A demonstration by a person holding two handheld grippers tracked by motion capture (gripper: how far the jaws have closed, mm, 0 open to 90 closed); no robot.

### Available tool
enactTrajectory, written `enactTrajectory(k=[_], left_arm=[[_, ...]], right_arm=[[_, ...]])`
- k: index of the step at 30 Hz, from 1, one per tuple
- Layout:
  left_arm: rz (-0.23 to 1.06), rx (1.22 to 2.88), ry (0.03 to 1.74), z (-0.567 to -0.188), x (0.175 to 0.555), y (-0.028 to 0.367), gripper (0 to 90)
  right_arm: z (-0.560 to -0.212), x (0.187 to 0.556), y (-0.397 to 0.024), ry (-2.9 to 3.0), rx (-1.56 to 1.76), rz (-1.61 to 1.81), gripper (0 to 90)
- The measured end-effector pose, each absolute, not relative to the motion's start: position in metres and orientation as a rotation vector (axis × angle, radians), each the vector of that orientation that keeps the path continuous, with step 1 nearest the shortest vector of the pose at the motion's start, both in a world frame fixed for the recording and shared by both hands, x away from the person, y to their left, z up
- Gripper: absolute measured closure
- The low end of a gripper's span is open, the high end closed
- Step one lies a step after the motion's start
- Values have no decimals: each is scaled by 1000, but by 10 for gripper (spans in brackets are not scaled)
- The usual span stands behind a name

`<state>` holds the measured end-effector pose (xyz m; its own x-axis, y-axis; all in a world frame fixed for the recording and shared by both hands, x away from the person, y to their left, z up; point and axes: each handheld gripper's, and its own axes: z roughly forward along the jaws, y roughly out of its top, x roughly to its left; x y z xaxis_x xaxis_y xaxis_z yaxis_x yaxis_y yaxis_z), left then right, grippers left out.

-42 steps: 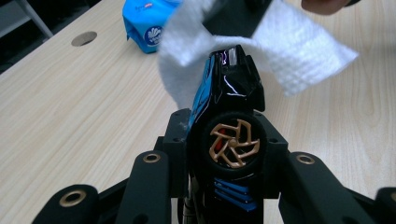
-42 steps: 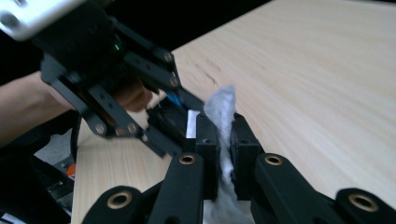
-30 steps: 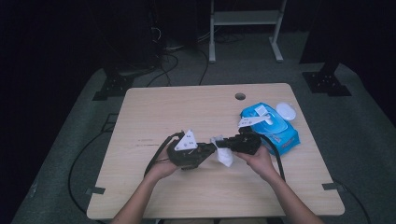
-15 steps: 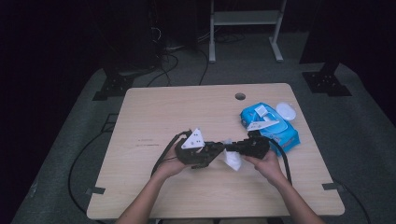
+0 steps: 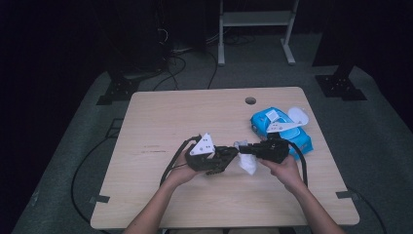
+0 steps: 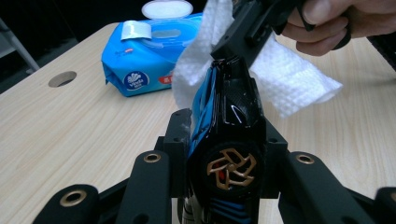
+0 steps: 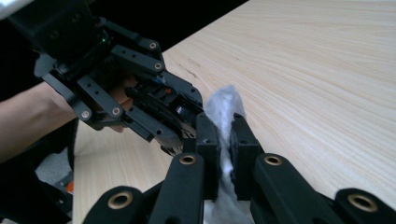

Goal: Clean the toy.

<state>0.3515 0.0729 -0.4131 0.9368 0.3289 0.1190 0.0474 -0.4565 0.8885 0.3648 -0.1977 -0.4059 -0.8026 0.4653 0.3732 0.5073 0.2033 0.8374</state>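
Jaws of the left gripper [image 6: 224,154] clamp a glossy black-and-blue toy car [image 6: 229,121] above the tabletop [image 5: 195,117], while the right gripper [image 7: 225,140] pinches a white wet wipe [image 6: 285,74] pressed against the car's far end. Behind, near the tabletop's right edge, lies a blue wipes pack [image 5: 280,127], lid open.

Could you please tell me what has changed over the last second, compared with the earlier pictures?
The right hand-held gripper has drawn the white wipe down and slightly right, away from the blue wipe pack. The left hand-held gripper still clamps the toy car, barely moved. The pack stays put.
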Motion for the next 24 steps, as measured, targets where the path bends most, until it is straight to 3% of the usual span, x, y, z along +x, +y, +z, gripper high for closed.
enactTrajectory(k=[11,24], left_arm=[[339,2046,261,-414,350,74,650],[328,2023,257,-411,352,72,649]], right_arm=[[-433,370,-187,-2430,-1008,-1585,846],[-435,367,-193,-2330,-1023,-1648,847]])
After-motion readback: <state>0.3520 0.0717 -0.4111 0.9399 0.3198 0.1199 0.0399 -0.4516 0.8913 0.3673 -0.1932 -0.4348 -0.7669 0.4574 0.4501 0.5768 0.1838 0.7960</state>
